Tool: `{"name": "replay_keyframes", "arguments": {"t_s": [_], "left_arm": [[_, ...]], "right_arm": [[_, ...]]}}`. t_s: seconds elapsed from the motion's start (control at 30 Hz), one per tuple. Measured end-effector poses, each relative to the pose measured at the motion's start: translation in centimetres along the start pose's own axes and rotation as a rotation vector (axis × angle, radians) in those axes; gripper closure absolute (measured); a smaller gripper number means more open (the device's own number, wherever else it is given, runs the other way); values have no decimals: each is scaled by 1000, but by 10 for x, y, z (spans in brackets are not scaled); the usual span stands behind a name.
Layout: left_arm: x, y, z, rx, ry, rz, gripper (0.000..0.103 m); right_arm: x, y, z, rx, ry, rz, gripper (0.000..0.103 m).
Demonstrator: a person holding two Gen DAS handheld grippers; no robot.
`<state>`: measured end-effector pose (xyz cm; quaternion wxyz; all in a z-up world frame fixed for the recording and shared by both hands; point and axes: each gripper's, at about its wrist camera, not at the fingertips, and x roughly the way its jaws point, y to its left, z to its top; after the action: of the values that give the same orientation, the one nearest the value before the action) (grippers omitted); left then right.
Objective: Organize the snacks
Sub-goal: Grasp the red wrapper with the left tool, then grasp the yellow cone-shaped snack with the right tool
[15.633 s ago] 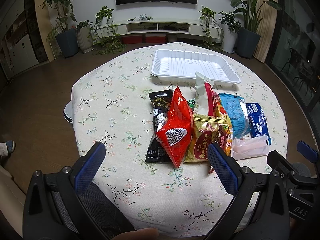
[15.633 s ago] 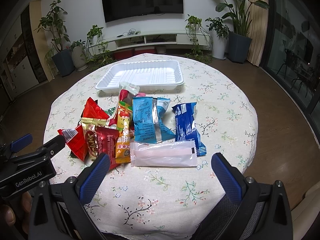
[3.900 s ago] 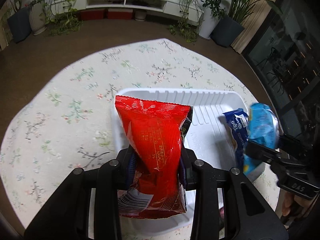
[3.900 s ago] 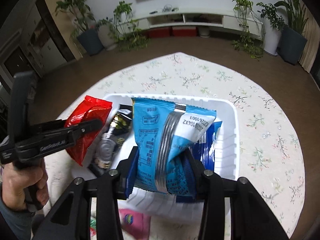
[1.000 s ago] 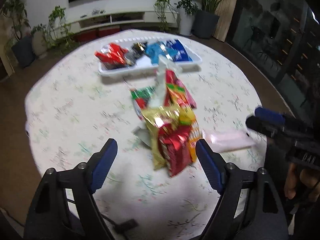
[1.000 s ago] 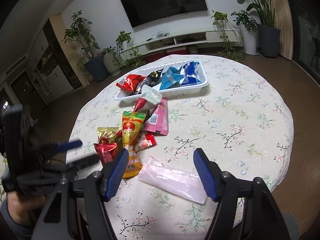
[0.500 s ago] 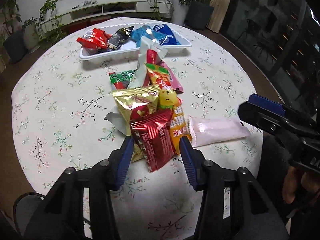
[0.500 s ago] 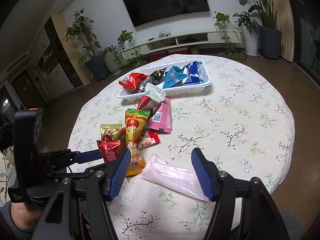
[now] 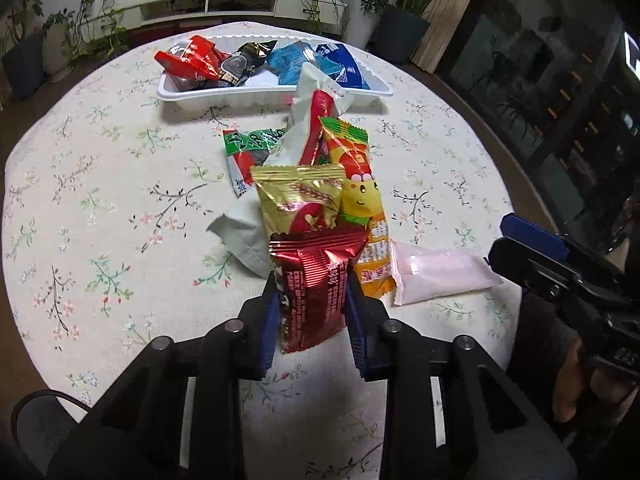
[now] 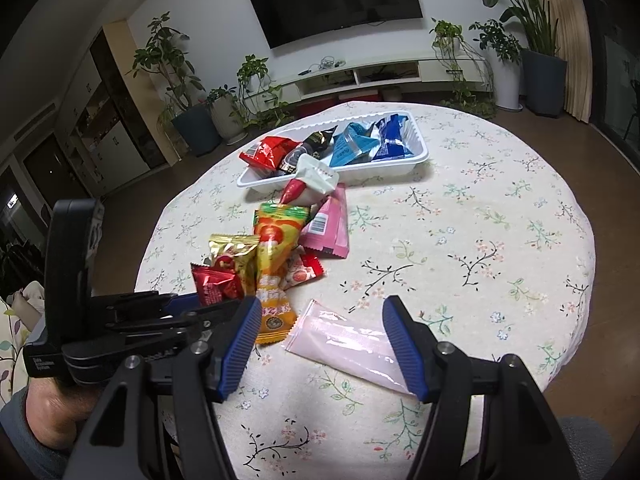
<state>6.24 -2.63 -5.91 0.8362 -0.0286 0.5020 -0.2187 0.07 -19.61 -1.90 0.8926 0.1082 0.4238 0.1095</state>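
A round table (image 9: pixel 100 200) under a floral cloth fills both views, its near edge cut off by the gripper bodies. At the far side sits a white tray (image 9: pixel 276 98) holding red, black and two blue packets, partly hidden behind a white-and-red packet (image 9: pixel 316 96) that rises in front of it. A heap of snacks runs down the middle, overlapping so that the lower ones are hard to make out. The left gripper (image 9: pixel 312 300) has just been closing and now clamps the dark red foil packet (image 9: pixel 316 280) at the heap's near end. The right gripper (image 10: pixel 320 344) stands released above the pale pink packet (image 10: pixel 352 344), which lies flat, one end hidden behind a finger.
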Motion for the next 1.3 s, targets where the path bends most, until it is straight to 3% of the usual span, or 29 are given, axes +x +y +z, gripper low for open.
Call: {"name": "replay_keyframes", "arguments": {"t_s": [0.27,0.57,0.73,1.13,1.3], "left_arm": [[-16,14,-8,-43,15,-99,76],[-29,41,-7,-103,4,-115,76],[-32,57,-4,-127,-10,-93,76],[-24,68,-1,-123,-22,-45,76],[-19,70,-1,-124,-19,-45,76]], "right_arm": [[3,2,0,-6,17,-4,37],[19,23,6,-70,51,1,38],[41,38,14,-116,105,7,54],[89,48,18,-102,222,-17,64],[98,44,15,-76,245,4,75]]}}
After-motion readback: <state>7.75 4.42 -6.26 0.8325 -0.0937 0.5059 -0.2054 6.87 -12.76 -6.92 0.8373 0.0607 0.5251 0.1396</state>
